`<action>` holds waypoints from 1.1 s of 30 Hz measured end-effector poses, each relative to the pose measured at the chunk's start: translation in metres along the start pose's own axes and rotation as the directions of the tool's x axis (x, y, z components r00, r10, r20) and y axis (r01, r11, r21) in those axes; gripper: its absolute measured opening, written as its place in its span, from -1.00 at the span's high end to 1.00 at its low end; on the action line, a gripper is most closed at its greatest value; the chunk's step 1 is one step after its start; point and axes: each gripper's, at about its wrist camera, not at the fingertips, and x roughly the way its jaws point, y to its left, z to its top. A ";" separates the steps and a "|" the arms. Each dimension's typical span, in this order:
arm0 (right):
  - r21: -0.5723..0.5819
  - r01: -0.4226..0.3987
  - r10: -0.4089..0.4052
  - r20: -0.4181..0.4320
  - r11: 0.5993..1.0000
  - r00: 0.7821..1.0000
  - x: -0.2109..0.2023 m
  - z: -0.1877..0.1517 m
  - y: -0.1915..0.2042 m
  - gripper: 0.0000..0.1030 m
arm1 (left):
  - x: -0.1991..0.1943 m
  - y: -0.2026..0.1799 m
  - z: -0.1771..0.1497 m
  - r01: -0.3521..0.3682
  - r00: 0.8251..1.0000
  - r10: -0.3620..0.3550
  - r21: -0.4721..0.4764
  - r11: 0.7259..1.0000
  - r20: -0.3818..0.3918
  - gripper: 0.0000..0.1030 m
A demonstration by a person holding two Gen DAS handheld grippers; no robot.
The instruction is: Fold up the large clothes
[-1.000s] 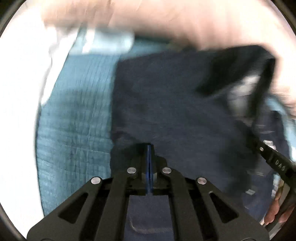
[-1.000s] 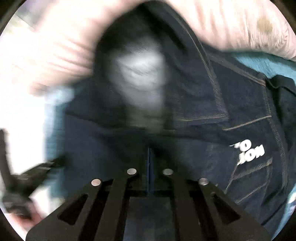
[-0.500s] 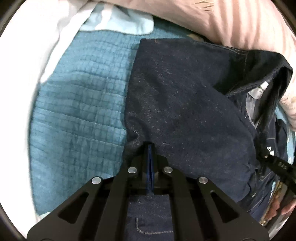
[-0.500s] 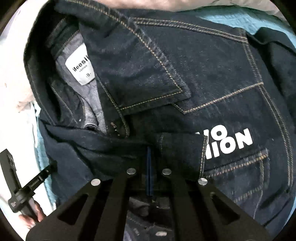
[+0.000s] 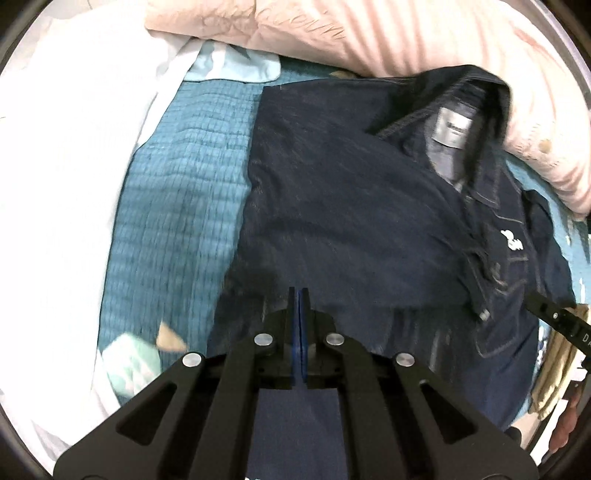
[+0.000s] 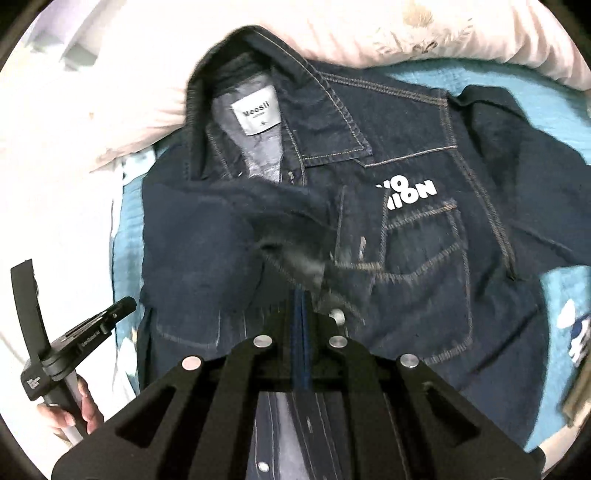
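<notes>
My left gripper (image 5: 299,291) and right gripper (image 6: 301,295) are both pinched shut on the hem of the dark denim jacket (image 6: 369,229), which fills mid-frame over the teal quilt (image 5: 177,221). It looks heavy and stiff-seamed, so I'd grip seams.

I see a dark navy denim jacket (image 6: 406,236) with tan stitching and white lettering, on a teal quilted bedspread (image 5: 177,206); pale pink striped pillow (image 5: 369,33) upper frame.
</notes>
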 end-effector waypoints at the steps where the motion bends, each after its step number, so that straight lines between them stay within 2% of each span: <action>1: -0.003 -0.002 0.002 0.006 1.000 1.000 -0.007 -0.007 0.003 0.96 | -0.005 0.005 -0.013 0.002 1.000 -0.002 0.001 1.000 0.009 0.95; 9: -0.031 -0.006 0.007 0.055 1.000 0.998 -0.077 -0.050 -0.016 0.95 | -0.055 -0.023 -0.052 0.021 0.997 -0.023 0.028 0.999 0.076 0.95; 16: -0.034 0.005 -0.001 0.140 0.999 0.990 -0.130 -0.083 -0.025 0.84 | -0.089 -0.054 -0.093 0.050 0.991 -0.051 0.017 0.999 0.123 0.93; 18: -0.018 0.009 -0.006 0.155 1.000 0.988 -0.143 -0.092 -0.031 0.56 | -0.097 -0.065 -0.105 0.054 0.990 -0.056 0.022 0.998 0.133 0.93; 19: -0.015 0.010 -0.007 0.165 1.000 0.986 -0.147 -0.096 -0.033 0.08 | -0.101 -0.070 -0.109 0.050 0.988 -0.054 0.031 0.998 0.142 0.91; 20: -0.006 0.018 -0.017 0.188 1.000 0.982 -0.156 -0.102 -0.038 -0.19 | -0.106 -0.076 -0.114 0.039 0.987 -0.045 0.042 0.998 0.155 0.80; 21: 0.001 0.026 -0.025 0.207 1.000 0.978 -0.161 -0.105 -0.041 -0.40 | -0.111 -0.083 -0.119 0.028 0.986 -0.036 0.051 0.998 0.165 0.50; 22: 0.011 0.036 -0.037 0.244 0.999 0.969 -0.171 -0.112 -0.046 -0.41 | -0.115 -0.088 -0.123 0.025 0.984 -0.034 0.057 0.998 0.175 0.30; 23: 0.013 0.037 -0.039 0.257 0.999 0.966 -0.176 -0.114 -0.050 -0.42 | -0.119 -0.093 -0.126 0.024 0.981 -0.035 0.062 0.998 0.190 -0.01; 25: 0.027 0.022 -0.028 0.259 0.999 0.965 -0.186 -0.121 -0.062 -0.55 | -0.129 -0.104 -0.133 0.018 0.974 -0.035 0.076 0.997 0.223 -0.05; 28: 0.053 0.038 -0.051 0.268 0.998 0.962 -0.198 -0.127 -0.078 -0.63 | -0.136 -0.122 -0.140 0.024 0.973 -0.047 0.103 0.994 0.224 -0.12; 33: 0.056 0.058 -0.072 0.303 0.997 0.950 -0.220 -0.131 -0.101 -0.75 | -0.145 -0.156 -0.145 0.011 0.967 -0.048 0.149 0.989 0.249 -0.38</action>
